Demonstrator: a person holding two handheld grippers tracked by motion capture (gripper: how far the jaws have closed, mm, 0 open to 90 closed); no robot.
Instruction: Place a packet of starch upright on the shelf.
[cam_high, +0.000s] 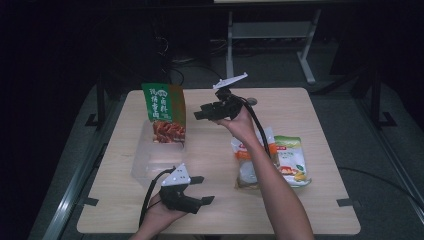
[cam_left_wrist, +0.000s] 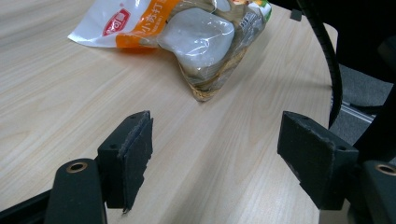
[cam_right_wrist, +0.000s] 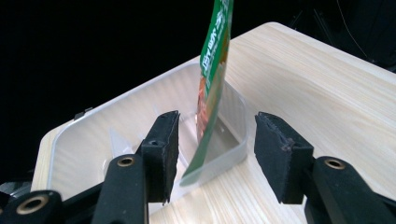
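Note:
A green snack packet (cam_high: 163, 106) with red food printed on it stands upright in the far end of a clear plastic tub (cam_high: 148, 162) at the table's left. My right gripper (cam_high: 201, 111) hovers just right of the packet, pointing at it. In the right gripper view the packet (cam_right_wrist: 212, 70) shows edge-on beyond my right gripper (cam_right_wrist: 217, 123), whose pads are apart and touch nothing. My left gripper (cam_high: 204, 190) rests near the front edge with jaws wide and nothing between them. In the left gripper view my left gripper (cam_left_wrist: 217, 123) faces a clear food bag (cam_left_wrist: 205, 42).
Two snack bags (cam_high: 280, 162) lie overlapping on the right half of the wooden table (cam_high: 215, 215), partly under the person's right forearm. The right gripper's black cable (cam_high: 257, 125) trails along that arm. Dark floor and a metal frame lie beyond the far edge.

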